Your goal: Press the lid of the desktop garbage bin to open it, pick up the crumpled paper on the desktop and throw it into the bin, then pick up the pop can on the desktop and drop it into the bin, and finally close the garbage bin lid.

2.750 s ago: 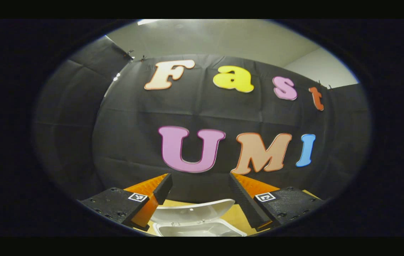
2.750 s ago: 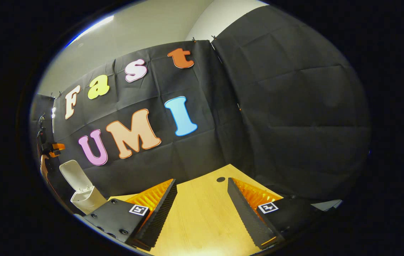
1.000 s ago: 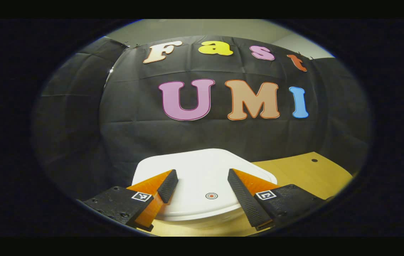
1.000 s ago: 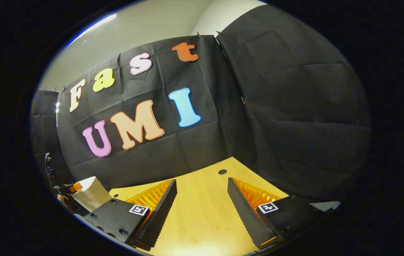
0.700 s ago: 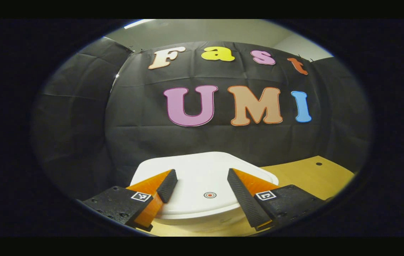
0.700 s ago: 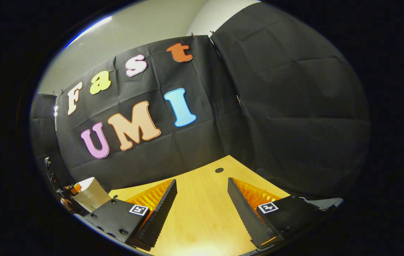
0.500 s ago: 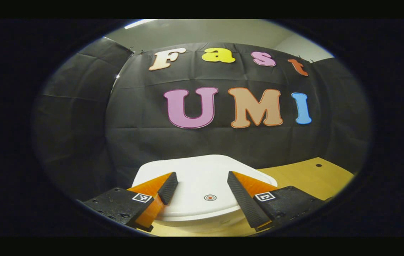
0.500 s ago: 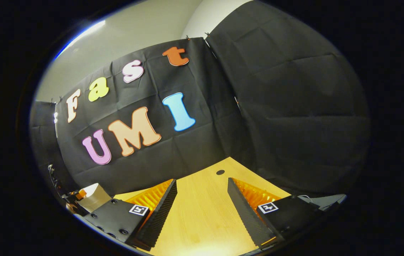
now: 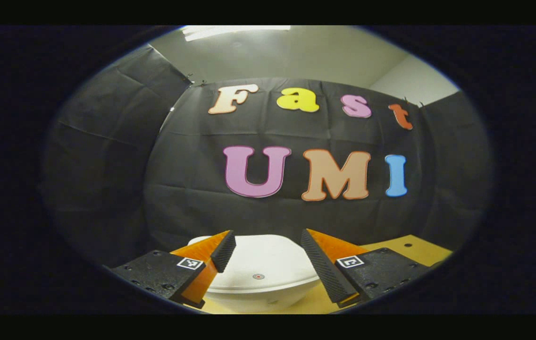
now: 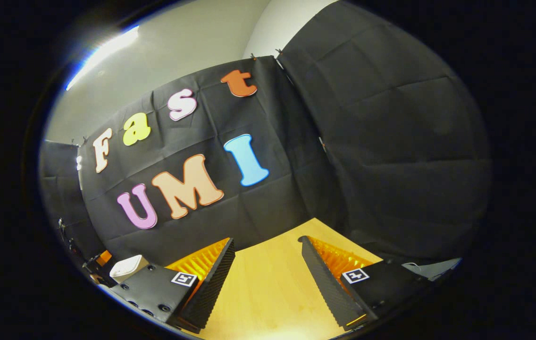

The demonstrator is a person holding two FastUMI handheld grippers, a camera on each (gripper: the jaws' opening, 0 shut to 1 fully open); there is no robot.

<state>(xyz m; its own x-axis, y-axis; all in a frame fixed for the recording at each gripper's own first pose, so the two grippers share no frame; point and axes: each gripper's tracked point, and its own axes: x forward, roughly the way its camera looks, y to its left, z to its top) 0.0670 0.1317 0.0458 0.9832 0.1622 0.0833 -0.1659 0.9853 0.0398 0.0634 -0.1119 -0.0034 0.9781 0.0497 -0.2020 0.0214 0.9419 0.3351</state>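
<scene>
The white desktop bin (image 9: 261, 288) stands on the wooden table with its lid (image 9: 268, 264) down; a small red dot marks the lid's front. My left gripper (image 9: 268, 240) hangs open just in front of and above the lid, with nothing between its fingers. In the right gripper view the same bin (image 10: 129, 267) sits small at the far left edge, with the left gripper (image 10: 100, 259) beside it. My right gripper (image 10: 265, 241) is open over bare table, holding nothing.
The wooden table (image 10: 268, 293) runs back to the black cloth wall. To the right of the bin the table (image 9: 390, 250) has a small dark hole (image 9: 408, 245) near its far edge. A pale object (image 10: 431, 267) lies at the table's right edge.
The bin lid stood open 2.8 s ago and is now down. Over the last second my left gripper has drawn back and up from the lid. The right gripper barely moved.
</scene>
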